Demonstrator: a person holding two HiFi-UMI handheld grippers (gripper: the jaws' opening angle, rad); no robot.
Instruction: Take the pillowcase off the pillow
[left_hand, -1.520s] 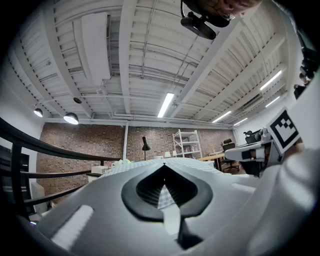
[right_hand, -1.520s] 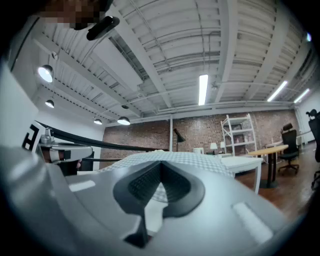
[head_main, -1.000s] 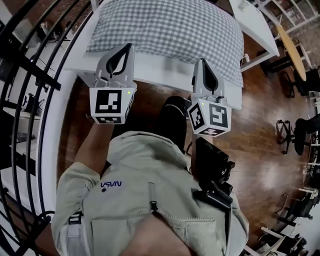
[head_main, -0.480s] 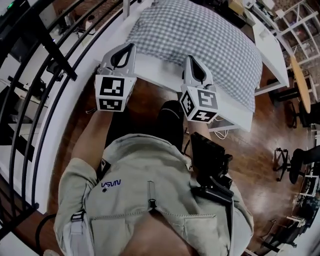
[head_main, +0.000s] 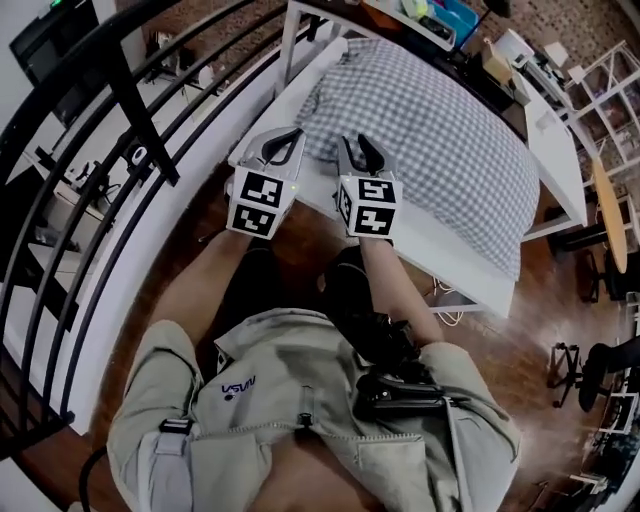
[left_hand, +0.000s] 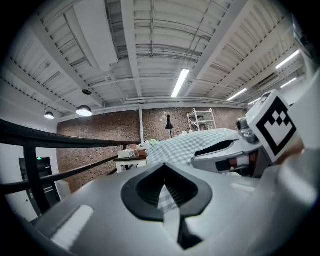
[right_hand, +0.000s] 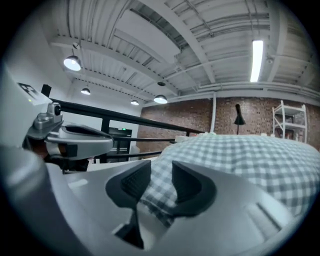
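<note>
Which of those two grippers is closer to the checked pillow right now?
Right. The right gripper has the pillow's edge between its jaws, which have just been opening. The left gripper is shut, just off the pillow's corner.

My left gripper (head_main: 285, 135) and right gripper (head_main: 355, 142) sit side by side at the near corner of the grey-checked fabric pillow (head_main: 440, 150). It lies on the white rectangular table (head_main: 558, 165), with the black metal railing (head_main: 120, 90) to the left.
</note>
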